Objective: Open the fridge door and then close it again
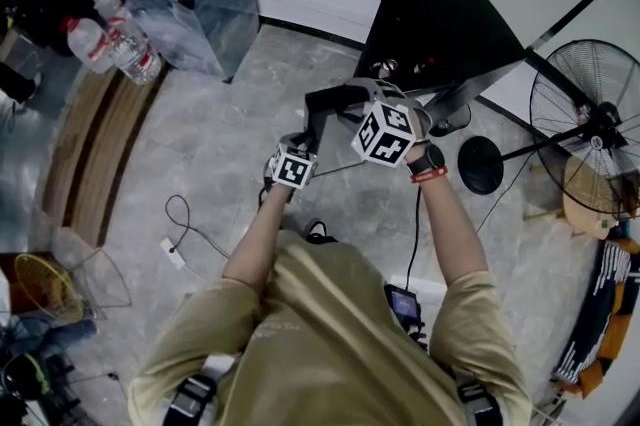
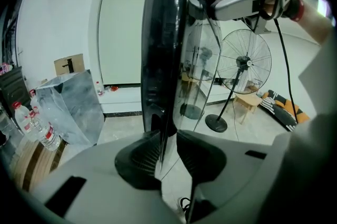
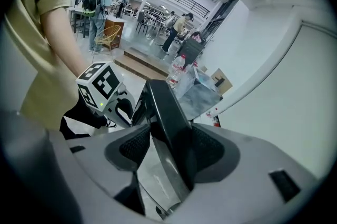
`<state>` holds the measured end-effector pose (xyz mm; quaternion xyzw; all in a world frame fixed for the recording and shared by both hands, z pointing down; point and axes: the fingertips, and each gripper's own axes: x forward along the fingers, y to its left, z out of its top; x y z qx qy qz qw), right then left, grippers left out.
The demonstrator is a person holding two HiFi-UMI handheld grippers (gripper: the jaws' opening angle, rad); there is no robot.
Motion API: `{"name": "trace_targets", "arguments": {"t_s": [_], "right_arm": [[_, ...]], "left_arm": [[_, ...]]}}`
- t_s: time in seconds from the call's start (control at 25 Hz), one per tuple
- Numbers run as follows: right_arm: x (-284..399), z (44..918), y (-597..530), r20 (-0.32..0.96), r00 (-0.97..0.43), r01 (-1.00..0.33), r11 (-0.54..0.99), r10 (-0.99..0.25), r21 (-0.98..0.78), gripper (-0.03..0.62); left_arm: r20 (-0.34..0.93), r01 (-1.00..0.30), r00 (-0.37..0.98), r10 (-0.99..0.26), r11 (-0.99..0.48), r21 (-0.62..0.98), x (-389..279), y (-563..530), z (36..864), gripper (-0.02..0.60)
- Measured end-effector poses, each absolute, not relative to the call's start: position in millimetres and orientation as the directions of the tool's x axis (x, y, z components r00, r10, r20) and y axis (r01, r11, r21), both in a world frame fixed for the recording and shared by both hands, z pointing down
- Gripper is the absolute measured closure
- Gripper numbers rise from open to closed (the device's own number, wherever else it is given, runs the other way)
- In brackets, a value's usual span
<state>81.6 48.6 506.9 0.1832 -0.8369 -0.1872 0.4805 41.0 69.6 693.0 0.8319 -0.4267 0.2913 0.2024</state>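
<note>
Left gripper point(image 2: 167, 152): jaws clenched on the thin lower edge of the fridge door point(image 2: 163, 33), one pad on each side of the black frame and glass. Right gripper point(image 3: 167, 146): jaws spread wide around the thicker black frame of the same door. The frame sits close against one pad, a gap shows at the other, and there's no clear squeeze, so I read it as released. In the left gripper view the right gripper sits higher on the door than the left one. Head view: both hands are raised in front of the person, marker cubes side by side.

The door is swung out from the black fridge point(image 1: 440, 24) and stands between the person and the cabinet. The standing fan point(image 2: 243, 60) shows through its glass pane. There is a watch point(image 1: 428, 159) on the right wrist.

Further out, the fan stands right of the fridge on the grey stone floor point(image 1: 230, 144). A plastic-wrapped box point(image 1: 195, 4) is to the upper left, with water bottles point(image 1: 110, 44) just beside it. A loose cable point(image 1: 185, 224) lies on the floor left of the person. A yellow wire chair point(image 1: 40, 284) is at the far left edge.
</note>
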Motion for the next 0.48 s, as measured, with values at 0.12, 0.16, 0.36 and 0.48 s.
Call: {"name": "trace_targets", "arguments": {"t_s": [0.12,0.16,0.36,0.48], "right_arm": [[81,507,52,0.731,-0.477,-0.126,0.861,-0.489,0.493,0.341],[81,508,53,0.728,-0.479,-0.127,0.859,-0.491,0.496,0.339],[83,505,52,0.665,-0.525,-0.174,0.831,-0.532,0.528,0.324],[84,502,51,0.639,-0.534,-0.214,0.819,-0.554,0.532,0.322]], "left_arm": [[0.663,-0.837,0.451,-0.598,-0.542,0.080,39,74,695,0.476],[0.660,-0.838,0.449,-0.602,-0.540,0.077,39,75,695,0.476],[0.637,-0.839,0.464,-0.615,-0.536,0.093,39,74,692,0.474],[0.624,-0.837,0.478,-0.618,-0.536,0.110,37,74,682,0.474]]}}
